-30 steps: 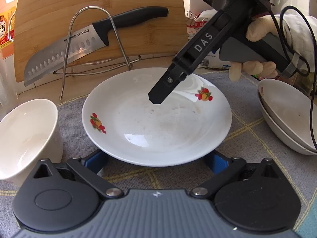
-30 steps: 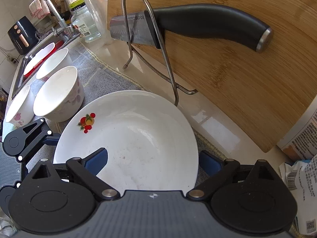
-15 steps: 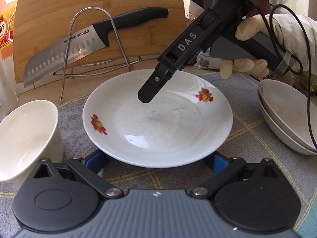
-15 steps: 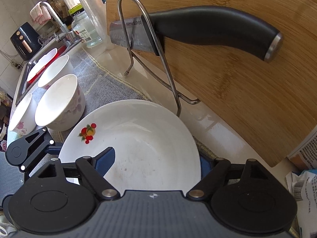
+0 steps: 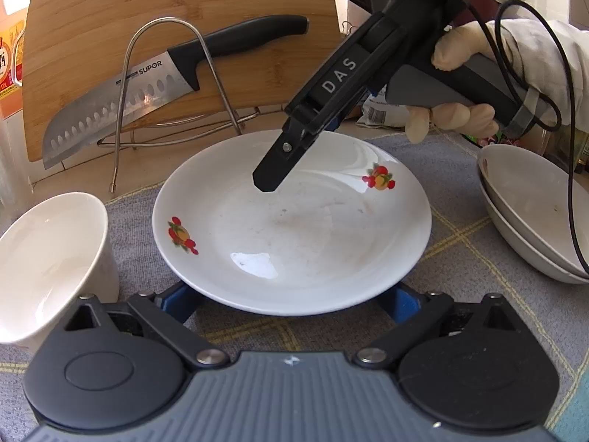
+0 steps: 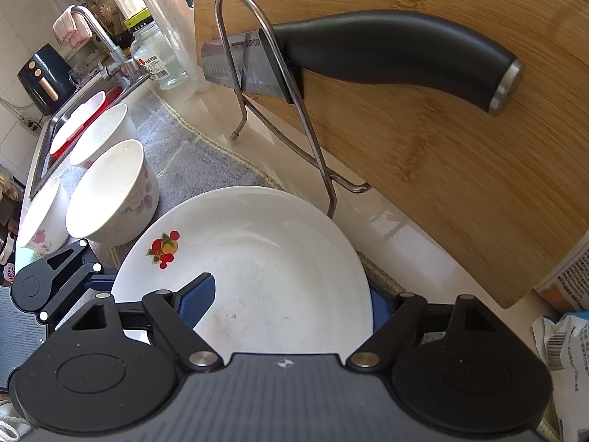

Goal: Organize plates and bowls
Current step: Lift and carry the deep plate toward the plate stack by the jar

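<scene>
A white plate [image 5: 294, 228] with red fruit prints lies on the grey mat; it also shows in the right wrist view [image 6: 265, 265]. My left gripper [image 5: 291, 302] is open, its blue fingers under the plate's near rim on both sides. My right gripper [image 6: 291, 294] straddles the plate's far rim, one finger [image 6: 197, 291] over the inside and the other below the rim; the jaws are apart, not pressing. In the left wrist view its finger [image 5: 279, 169] hangs over the plate. A white bowl [image 5: 48, 258] stands to the left; stacked dishes [image 5: 533, 213] stand to the right.
A bamboo cutting board [image 5: 165, 37] and a knife [image 5: 165, 84] lean in a wire rack [image 5: 165, 84] behind the plate. Flowered bowls [image 6: 110, 191] stand toward the sink [image 6: 73, 118]. Packets [image 6: 567, 331] lie on the right.
My right gripper has moved further over the plate, its rim deeper between the fingers. The left gripper and plate have stayed about where they were.
</scene>
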Demonstrator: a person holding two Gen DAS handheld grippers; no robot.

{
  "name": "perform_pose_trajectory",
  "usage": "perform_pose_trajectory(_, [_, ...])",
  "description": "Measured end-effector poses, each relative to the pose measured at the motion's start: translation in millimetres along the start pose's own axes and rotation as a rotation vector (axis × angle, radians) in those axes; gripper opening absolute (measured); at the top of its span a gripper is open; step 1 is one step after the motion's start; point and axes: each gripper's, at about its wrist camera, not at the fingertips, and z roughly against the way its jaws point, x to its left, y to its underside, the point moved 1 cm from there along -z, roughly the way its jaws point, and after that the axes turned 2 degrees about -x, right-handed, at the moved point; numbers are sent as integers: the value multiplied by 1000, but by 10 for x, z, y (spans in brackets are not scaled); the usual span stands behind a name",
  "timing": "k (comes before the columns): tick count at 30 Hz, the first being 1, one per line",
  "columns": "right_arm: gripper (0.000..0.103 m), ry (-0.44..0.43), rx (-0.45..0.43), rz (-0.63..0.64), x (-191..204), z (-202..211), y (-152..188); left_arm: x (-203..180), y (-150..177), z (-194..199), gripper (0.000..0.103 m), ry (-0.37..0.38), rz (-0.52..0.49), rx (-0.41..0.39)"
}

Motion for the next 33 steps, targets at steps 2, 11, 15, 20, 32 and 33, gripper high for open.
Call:
perform_pose_trajectory(2, [87,1,2,-1,14,4,11,0,-4,5,100,3,-4,3])
perform_pose_trajectory(11, [87,1,9,7,116,40,59,-25,3,70,99,0,-30,7])
perform_pose_trajectory(15, [87,-6,4,2,169,69,77,-15,1,121,99,3,-29,7])
perform_pose_trajectory(20, [88,0,6,10,257,112,107,2,16,159,99,7,-18,7])
perform_pose_trajectory(32, [88,1,-17,10,457,285,178,-67,10,383,99,3,-14,-6])
perform_pose_trajectory(33, [88,-1,-19,9,474,298,184,-70,11,404,99,4,-13,-6])
